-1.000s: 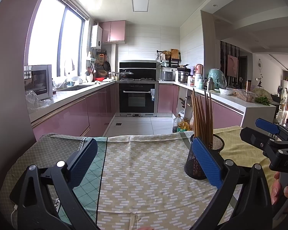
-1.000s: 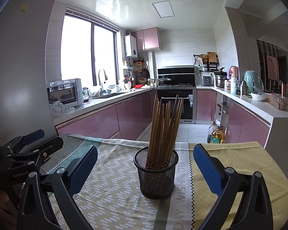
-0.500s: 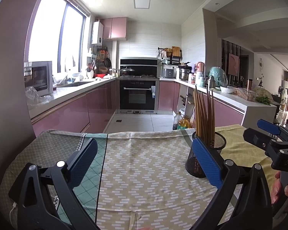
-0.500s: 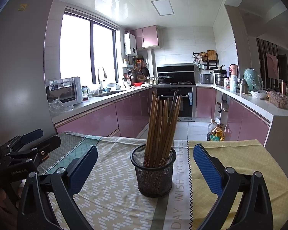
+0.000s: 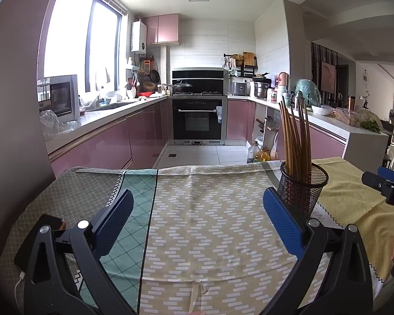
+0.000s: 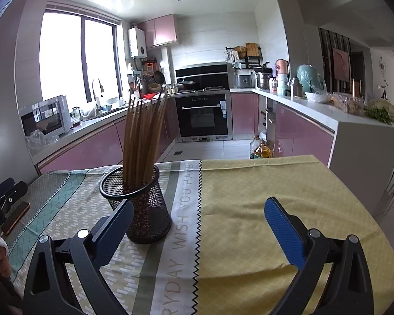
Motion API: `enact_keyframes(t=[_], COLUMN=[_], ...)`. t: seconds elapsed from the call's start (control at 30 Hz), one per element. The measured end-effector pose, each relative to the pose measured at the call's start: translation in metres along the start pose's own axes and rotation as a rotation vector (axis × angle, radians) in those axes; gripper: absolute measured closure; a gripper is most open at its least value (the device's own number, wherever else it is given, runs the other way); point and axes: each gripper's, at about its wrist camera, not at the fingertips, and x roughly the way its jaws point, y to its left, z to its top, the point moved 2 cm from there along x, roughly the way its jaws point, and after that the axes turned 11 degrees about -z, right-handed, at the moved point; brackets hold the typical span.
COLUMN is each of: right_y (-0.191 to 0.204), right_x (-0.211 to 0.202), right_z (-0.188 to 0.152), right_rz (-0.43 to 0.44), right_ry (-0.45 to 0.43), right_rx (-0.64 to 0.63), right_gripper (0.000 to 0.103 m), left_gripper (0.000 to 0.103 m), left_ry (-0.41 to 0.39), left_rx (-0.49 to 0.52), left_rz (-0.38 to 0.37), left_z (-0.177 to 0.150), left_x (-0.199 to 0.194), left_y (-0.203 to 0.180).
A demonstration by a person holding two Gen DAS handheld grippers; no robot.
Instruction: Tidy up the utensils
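A black mesh holder (image 6: 141,207) stands upright on the table, filled with several brown wooden chopsticks (image 6: 143,141). In the left wrist view the holder (image 5: 303,187) sits at the right, just beyond my right finger. My left gripper (image 5: 197,210) is open and empty above the patterned cloth. My right gripper (image 6: 198,218) is open and empty; the holder stands just behind its left finger. The right gripper also shows at the far right of the left wrist view (image 5: 388,186), and the left gripper at the left edge of the right wrist view (image 6: 2,197).
A patchwork tablecloth (image 5: 210,210) covers the table; its yellow part (image 6: 262,197) lies at the right. A phone (image 6: 15,218) lies near the table's left edge, also seen in the left wrist view (image 5: 52,225). Kitchen counters and an oven (image 5: 198,120) stand beyond the table.
Both grippers have pulled back and shifted; the right one swung right, so the holder moved from centre to left in its view. Jaws stayed open.
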Motion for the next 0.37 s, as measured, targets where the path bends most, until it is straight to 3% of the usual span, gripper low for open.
enact_keyframes(t=[0.37], right_y=[0.038], right_x=[-0.007], right_z=[-0.003], right_rz=[0.095], right_ry=[0.000], right_rx=[-0.044], right_gripper=[0.006], left_gripper=[0.006], left_ry=[0.059], left_rx=[-0.002], left_rz=[-0.008], left_z=[-0.007], left_x=[0.009], left_y=[-0.006])
